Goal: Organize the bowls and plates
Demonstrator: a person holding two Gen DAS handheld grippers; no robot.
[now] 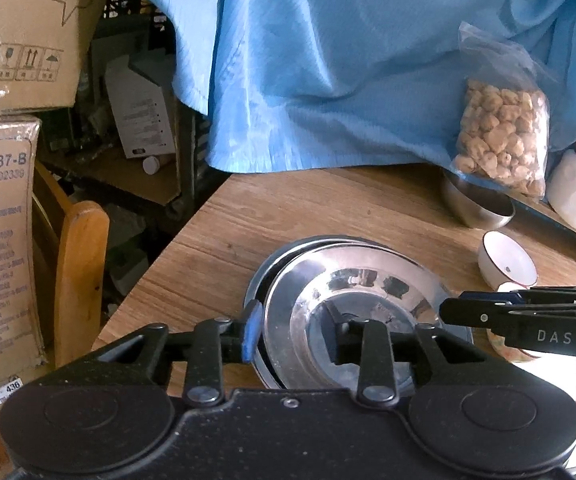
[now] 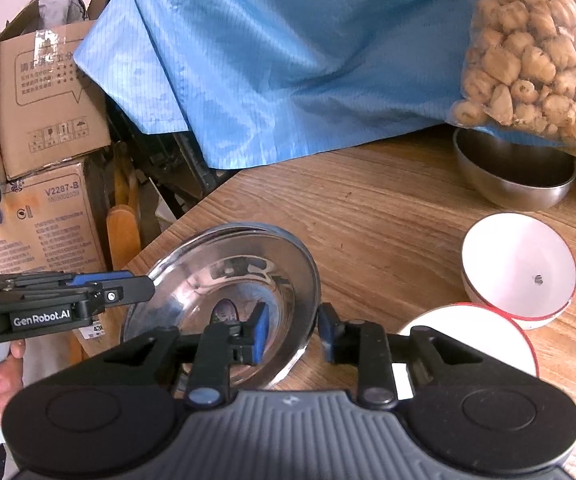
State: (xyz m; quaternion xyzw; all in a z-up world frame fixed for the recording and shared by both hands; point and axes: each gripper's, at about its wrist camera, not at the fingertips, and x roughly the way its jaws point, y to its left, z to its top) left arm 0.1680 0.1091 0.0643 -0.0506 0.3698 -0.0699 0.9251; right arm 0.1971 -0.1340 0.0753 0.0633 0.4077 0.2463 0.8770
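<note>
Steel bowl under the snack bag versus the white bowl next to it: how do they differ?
The steel bowl is bare grey metal; the white bowl is white with a red rim. The steel bowl sits upright with the snack bag over it; the white bowl is tilted and uncovered. Both are empty and ungripped on the wooden table.

Bare tabletop (image 2: pixel 387 208) beyond steel plate (image 2: pixel 224 276)

The lower cardboard box (image 1: pixel 0 240) reads "V2287-B", the left gripper (image 2: pixel 150 288) "GenRobot.AI", the right gripper (image 1: pixel 443 312) "DAS".
</note>
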